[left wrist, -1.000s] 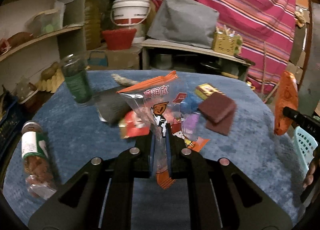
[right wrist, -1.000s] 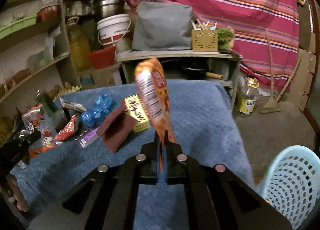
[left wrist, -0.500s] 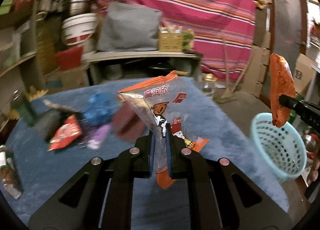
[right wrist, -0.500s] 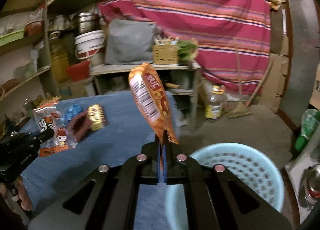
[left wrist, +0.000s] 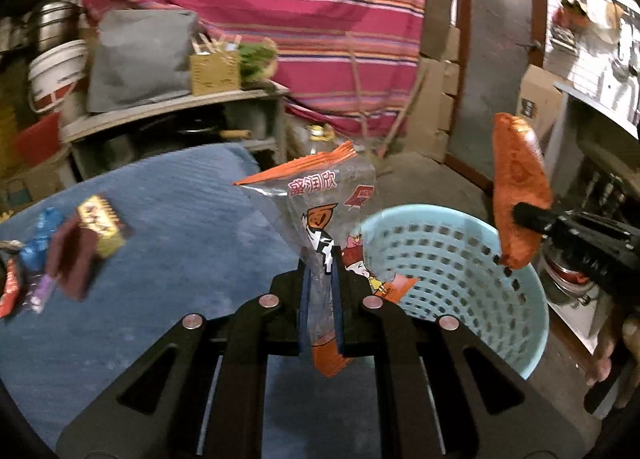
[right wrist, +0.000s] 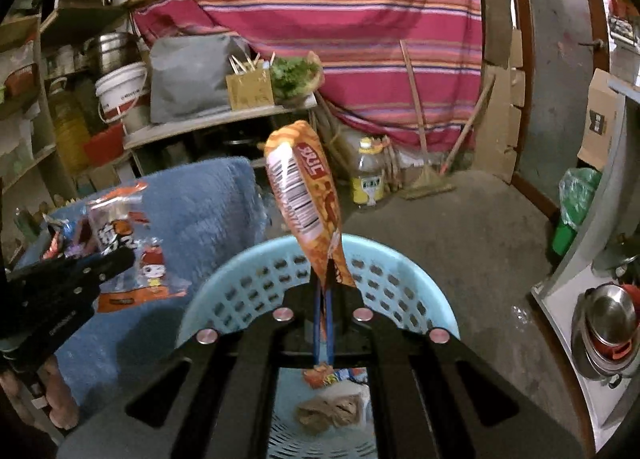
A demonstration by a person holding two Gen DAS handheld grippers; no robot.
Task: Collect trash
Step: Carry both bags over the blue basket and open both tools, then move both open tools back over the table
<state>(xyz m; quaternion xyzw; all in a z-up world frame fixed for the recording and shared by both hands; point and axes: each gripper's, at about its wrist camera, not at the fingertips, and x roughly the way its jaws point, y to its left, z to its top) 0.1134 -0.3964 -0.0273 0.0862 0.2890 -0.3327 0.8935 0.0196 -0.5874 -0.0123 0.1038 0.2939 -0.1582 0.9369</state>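
My left gripper (left wrist: 319, 279) is shut on a clear snack wrapper with orange edges (left wrist: 320, 203), held upright at the table's right edge, just left of a light blue perforated basket (left wrist: 448, 259). My right gripper (right wrist: 325, 291) is shut on an orange snack bag (right wrist: 306, 195) that stands up over the same basket (right wrist: 248, 279). In the left wrist view the orange bag (left wrist: 518, 187) hangs over the basket's far right rim, pinched by the right gripper (left wrist: 524, 215). Crumpled trash (right wrist: 328, 407) lies at the basket's bottom.
More wrappers, a blue one (left wrist: 38, 243), a yellow packet (left wrist: 100, 219) and a dark red cloth (left wrist: 72, 259), lie on the blue-covered table (left wrist: 180, 219). Behind stand a cluttered shelf (right wrist: 208, 119), an oil bottle (right wrist: 368, 175) on the concrete floor and a metal pot (right wrist: 608, 323) at right.
Both grippers have swung right from over the table to the blue basket, each still gripping its wrapper. The basket has come into full view beneath them.
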